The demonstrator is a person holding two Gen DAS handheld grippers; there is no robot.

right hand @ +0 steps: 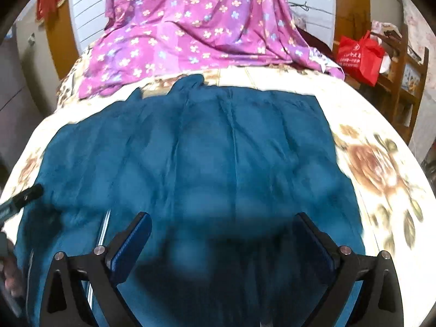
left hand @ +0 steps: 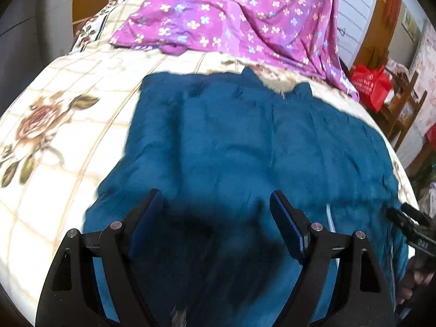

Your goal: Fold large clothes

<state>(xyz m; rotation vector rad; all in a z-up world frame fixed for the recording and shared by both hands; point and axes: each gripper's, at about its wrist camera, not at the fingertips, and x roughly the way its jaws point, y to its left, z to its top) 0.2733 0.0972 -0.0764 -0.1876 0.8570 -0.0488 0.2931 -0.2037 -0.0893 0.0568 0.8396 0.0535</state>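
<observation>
Lying spread flat on the floral bedspread (left hand: 54, 114), the teal garment (left hand: 231, 141) is seen in both wrist views, with its collar end turned away from the cameras and its near hem running under the grippers. A pale zipper line (right hand: 105, 226) is seen along its lower part. Above the garment's near portion the left gripper (left hand: 216, 204) is held with its jaws spread wide and nothing between its blue pads (left hand: 286, 226). Over the same garment the right gripper (right hand: 222, 229) is likewise held wide apart, and no cloth is pinched. Whether the fingertips touch the fabric cannot be told because of blur. Beyond the garment's collar end, a purple flowered sheet (right hand: 190, 27) is draped over the far part of the bed. To the right of the garment, off the bed, a red bag (right hand: 359, 54) is seen on a wooden chair (right hand: 408, 81).
</observation>
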